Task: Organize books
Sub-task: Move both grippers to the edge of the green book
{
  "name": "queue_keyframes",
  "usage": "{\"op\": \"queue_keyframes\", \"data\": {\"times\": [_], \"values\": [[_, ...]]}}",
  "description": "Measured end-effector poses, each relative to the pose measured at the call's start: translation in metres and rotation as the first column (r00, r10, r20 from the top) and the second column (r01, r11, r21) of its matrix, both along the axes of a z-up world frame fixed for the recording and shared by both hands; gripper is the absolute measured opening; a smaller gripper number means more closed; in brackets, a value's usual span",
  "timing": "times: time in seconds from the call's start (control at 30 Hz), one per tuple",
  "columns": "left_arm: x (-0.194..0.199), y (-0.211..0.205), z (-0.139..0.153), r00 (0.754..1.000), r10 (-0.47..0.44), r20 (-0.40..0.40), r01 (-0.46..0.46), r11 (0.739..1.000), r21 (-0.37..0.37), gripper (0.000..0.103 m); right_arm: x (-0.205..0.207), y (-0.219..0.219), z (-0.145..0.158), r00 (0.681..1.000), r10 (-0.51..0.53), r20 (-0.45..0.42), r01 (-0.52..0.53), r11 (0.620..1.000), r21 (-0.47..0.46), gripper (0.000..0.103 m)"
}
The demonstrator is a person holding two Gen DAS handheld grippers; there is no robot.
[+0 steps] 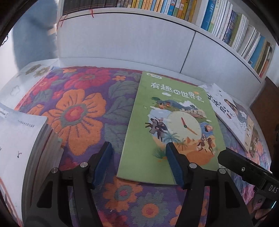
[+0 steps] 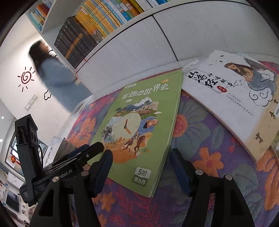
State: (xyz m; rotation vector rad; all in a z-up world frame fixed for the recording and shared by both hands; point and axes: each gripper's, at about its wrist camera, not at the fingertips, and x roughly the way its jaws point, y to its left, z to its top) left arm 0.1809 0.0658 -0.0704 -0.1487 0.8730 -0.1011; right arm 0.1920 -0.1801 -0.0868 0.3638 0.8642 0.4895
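Note:
A thin green book with a clock on its cover lies flat on the floral cloth. My left gripper is open over the book's near left corner: one finger is above the cloth beside the book, the other above the cover. My right gripper is open too and straddles the book's near right corner, its pads off the book. Each gripper shows at the edge of the other's view. A white book with black brush lettering lies to the right of the green one.
A stack of white books sits at the cloth's left edge. Behind the table a white bookshelf holds rows of upright books. A person in a blue top stands at the shelf's left end.

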Motion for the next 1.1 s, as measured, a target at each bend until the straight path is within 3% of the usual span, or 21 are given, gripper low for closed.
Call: {"op": "queue_keyframes", "data": {"times": [1.1], "values": [[0.0,-0.003,0.0,1.0,-0.006,0.0,0.006,1.0,0.019,0.064,0.002,0.014,0.003,1.0,0.023,0.019,-0.022,0.996,-0.09,0.074]]}}
